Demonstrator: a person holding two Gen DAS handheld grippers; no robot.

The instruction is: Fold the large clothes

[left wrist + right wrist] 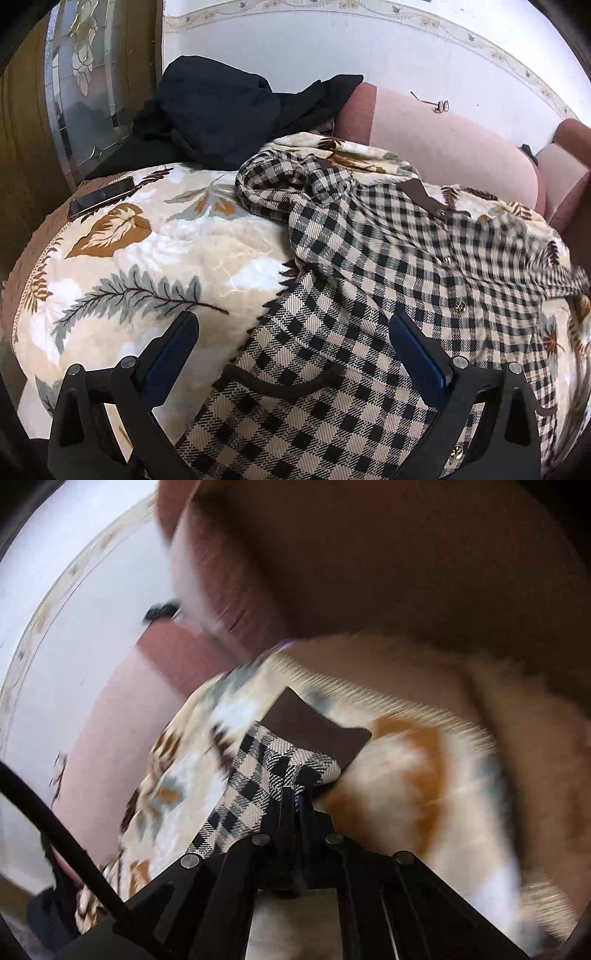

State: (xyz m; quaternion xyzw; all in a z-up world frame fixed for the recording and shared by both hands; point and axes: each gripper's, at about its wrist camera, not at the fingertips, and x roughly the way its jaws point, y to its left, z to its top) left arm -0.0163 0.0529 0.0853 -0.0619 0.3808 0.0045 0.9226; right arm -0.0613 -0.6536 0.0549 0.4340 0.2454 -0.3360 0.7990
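Your left gripper [291, 332] hangs with its jaws spread wide over a black-and-cream checked garment [369, 280] — nothing between the blue-padded fingers [417, 347], which stand clear on either side of the cloth's dark-trimmed edge. The garment lies rumpled across a cream blanket [140, 258] printed with brown and grey-green leaves, its bulk toward the right of the left wrist view, a brown strap tab [421, 199] with a metal snap showing near its upper edge. Your right gripper [297, 794] is clamped tight on a bunched fold of the same checked cloth [258, 775], the jaws pressed together with fabric pinched between them; a dark brown patch [314, 727] sits just beyond the pinch, over the blanket [406, 760]. That right wrist view is heavily blurred, so finer detail cannot be made out. Behind the garment a heap of black clothing [221, 114] rests against a pink sofa back [443, 144], and a dark phone [101, 197] lies face up on the blanket's far left corner. No brand, label or readable writing shows on the garment, the phone or the wall — only a patterned border strip [480, 44] along the white wall.
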